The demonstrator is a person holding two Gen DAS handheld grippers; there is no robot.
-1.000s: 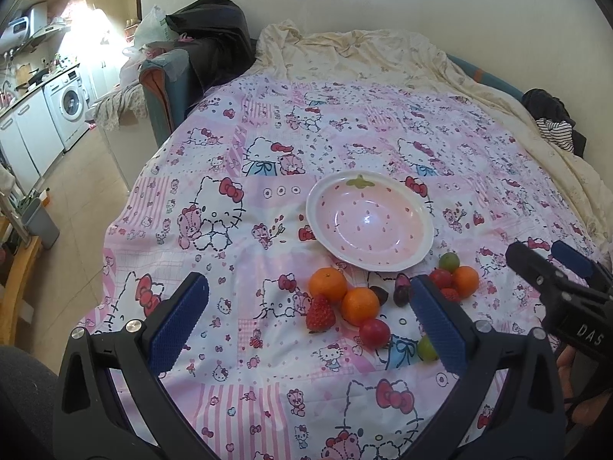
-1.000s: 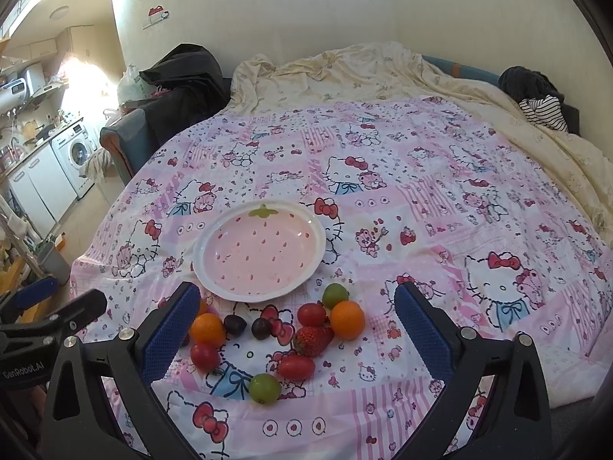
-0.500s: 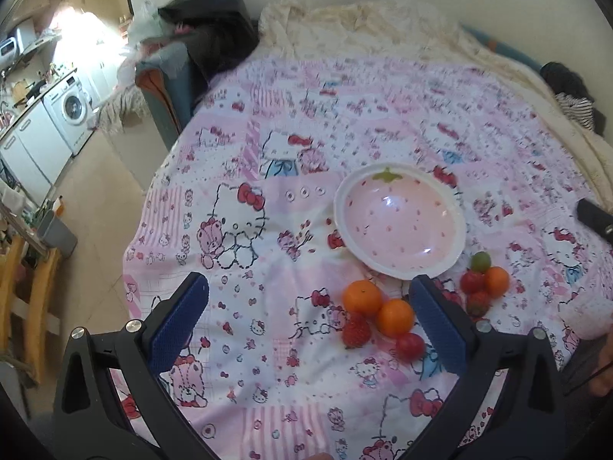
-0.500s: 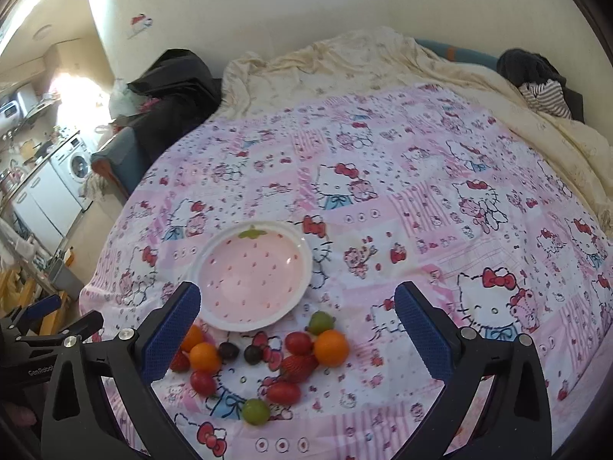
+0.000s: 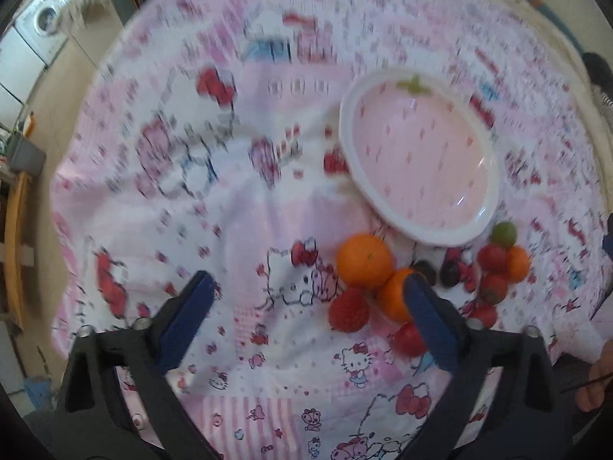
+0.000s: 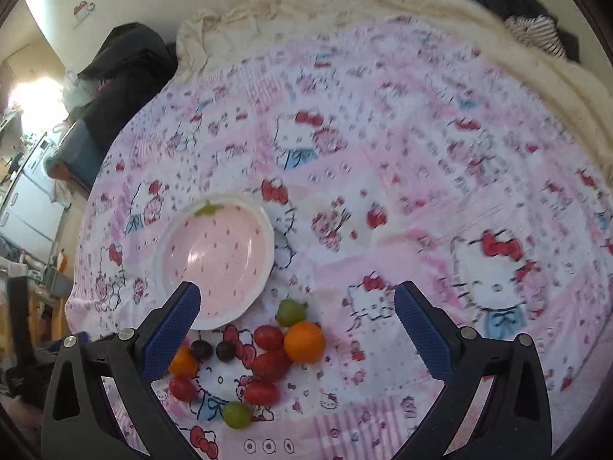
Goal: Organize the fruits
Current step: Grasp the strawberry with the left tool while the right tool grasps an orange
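Note:
A pink strawberry-pattern plate (image 5: 486, 214) (image 6: 264, 226) lies empty on the Hello Kitty sheet. In front of it lie several loose fruits: an orange (image 5: 364, 260), a second orange (image 5: 394, 295) partly behind my left finger, a strawberry (image 5: 348, 310), red tomatoes (image 5: 408, 339), dark grapes (image 5: 448, 270), a green grape (image 5: 504, 233). In the right wrist view I see an orange (image 6: 304, 341), a strawberry (image 6: 270, 362), green grapes (image 6: 291, 311), tomatoes (image 6: 267, 336). My left gripper (image 5: 306, 299) is open, above and left of the fruits. My right gripper (image 6: 295, 306) is open above the fruit cluster.
The sheet (image 6: 421, 153) covers a bed, with a cream blanket (image 6: 440, 4) along its far side. Dark clothes (image 6: 126, 65) are piled at the far left corner. A washing machine (image 5: 38, 34) and floor lie left of the bed.
Both grippers have moved down and closer to the fruits, which now look larger. The views are blurred from motion. Both stay open and empty.

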